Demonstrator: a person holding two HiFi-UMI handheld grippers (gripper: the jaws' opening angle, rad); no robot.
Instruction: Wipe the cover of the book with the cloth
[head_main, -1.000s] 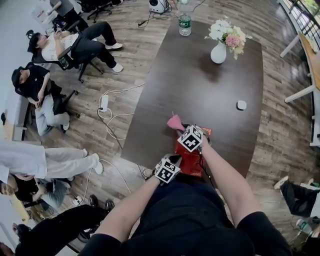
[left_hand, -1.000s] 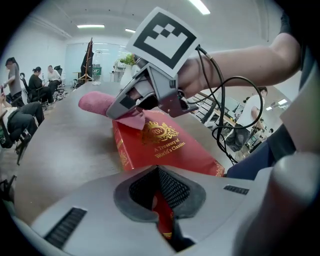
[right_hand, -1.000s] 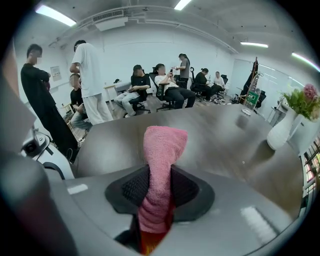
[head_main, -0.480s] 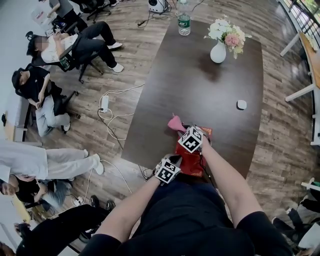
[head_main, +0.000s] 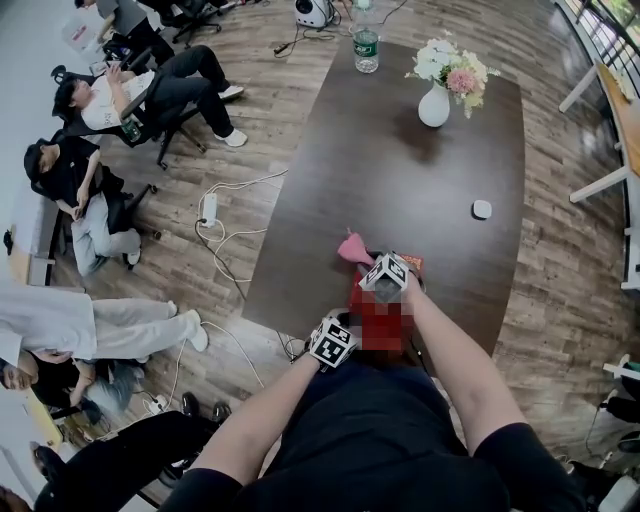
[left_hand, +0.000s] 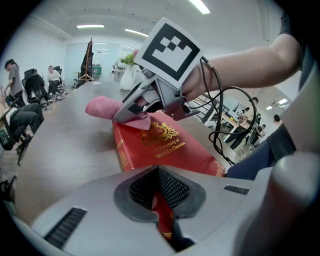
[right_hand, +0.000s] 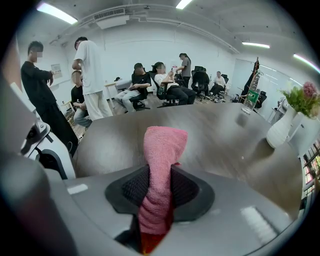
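A red book (left_hand: 167, 146) with gold print lies at the near edge of the dark table (head_main: 420, 180). My left gripper (left_hand: 162, 212) is shut on the book's near edge and grips it. My right gripper (right_hand: 159, 200) is shut on a pink cloth (right_hand: 163, 147), whose free end sticks out past the jaws. In the left gripper view the right gripper (left_hand: 131, 114) presses the cloth (left_hand: 102, 107) onto the far end of the cover. In the head view the book (head_main: 372, 300) is partly hidden by the grippers, and the cloth (head_main: 352, 247) shows just beyond it.
A white vase of flowers (head_main: 435, 100), a water bottle (head_main: 367, 45) and a small white object (head_main: 482, 209) stand farther along the table. Several people (head_main: 120, 90) sit on chairs at the left. Cables and a power strip (head_main: 208, 205) lie on the wooden floor.
The right gripper with the cloth has shifted a little farther along the book cover. The left gripper stays where it was on the book.
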